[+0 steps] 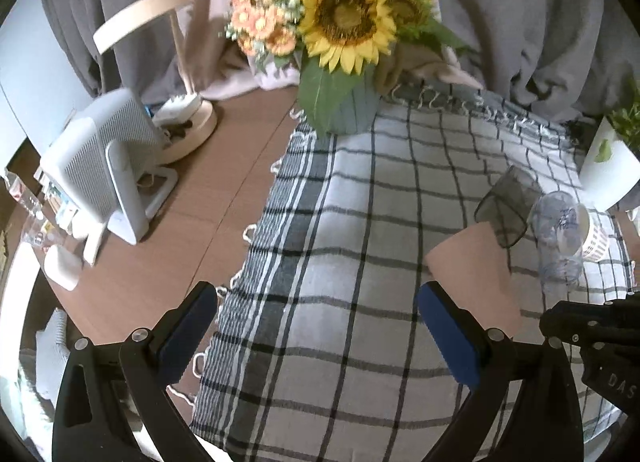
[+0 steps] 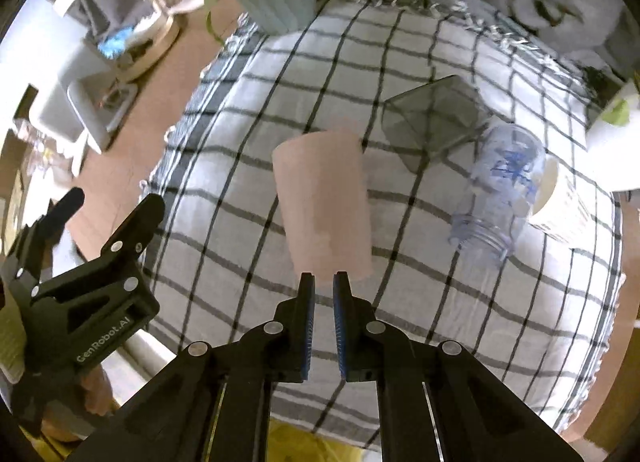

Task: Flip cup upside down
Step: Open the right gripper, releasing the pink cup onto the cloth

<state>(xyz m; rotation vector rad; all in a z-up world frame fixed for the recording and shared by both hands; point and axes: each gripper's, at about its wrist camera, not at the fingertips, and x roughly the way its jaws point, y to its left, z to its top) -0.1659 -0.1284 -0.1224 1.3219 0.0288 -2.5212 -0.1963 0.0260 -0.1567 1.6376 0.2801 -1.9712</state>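
A pink cup is held over the checked cloth, wider end far from me, narrower end at my right gripper. My right gripper is nearly closed, its blue pads pinching the cup's near edge. The cup also shows in the left wrist view, just right of my left gripper's right finger. My left gripper is open and empty above the cloth. The left gripper also shows at the left in the right wrist view.
A smoky square glass, a clear plastic jar and a white cup lie right of the pink cup. A vase of sunflowers stands at the cloth's far edge. A white fan heater stands on the wooden table at left.
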